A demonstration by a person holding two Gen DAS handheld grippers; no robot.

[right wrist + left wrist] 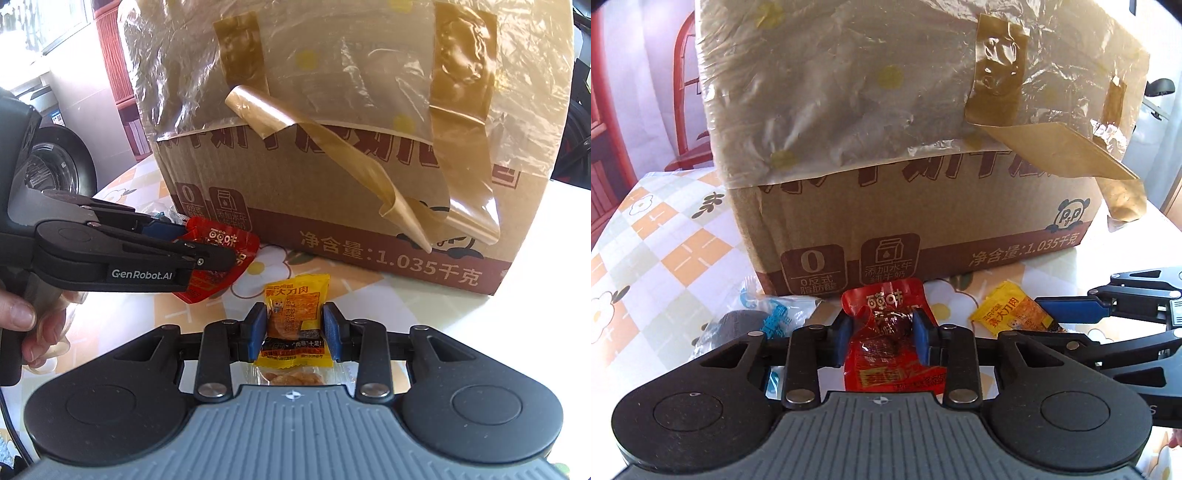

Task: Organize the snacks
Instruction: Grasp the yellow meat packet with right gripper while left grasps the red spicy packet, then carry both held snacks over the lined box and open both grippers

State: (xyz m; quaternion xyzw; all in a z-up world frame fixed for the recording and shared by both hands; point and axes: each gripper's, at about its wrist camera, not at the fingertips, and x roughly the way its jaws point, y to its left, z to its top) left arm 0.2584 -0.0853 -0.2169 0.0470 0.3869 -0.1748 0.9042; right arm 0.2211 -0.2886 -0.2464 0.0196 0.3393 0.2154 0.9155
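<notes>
**Before the carton: each tool grips a snack packet**

On the near side of the cardboard box [923,221], the left tool [882,326] has its blue pads pressed against a red snack packet [886,317], pinching it at the middle so the wrapper crumples between them. To its right, the right tool [294,325] clamps a yellow snack packet [295,306] the same way, the packet upright between the pads. From the right wrist view the red packet [221,258] sits to the left, near the yellow one but apart from it. Both packets are just in front of the box, over a worktop [665,240] covered in a checked, flower-printed cloth. Left of the red packet, a clear wrapper with blue print [772,317] lies on the cloth, against the box's near corner. Plastic film and peeling brown tape [332,147] cover the upper half of the box.
</notes>
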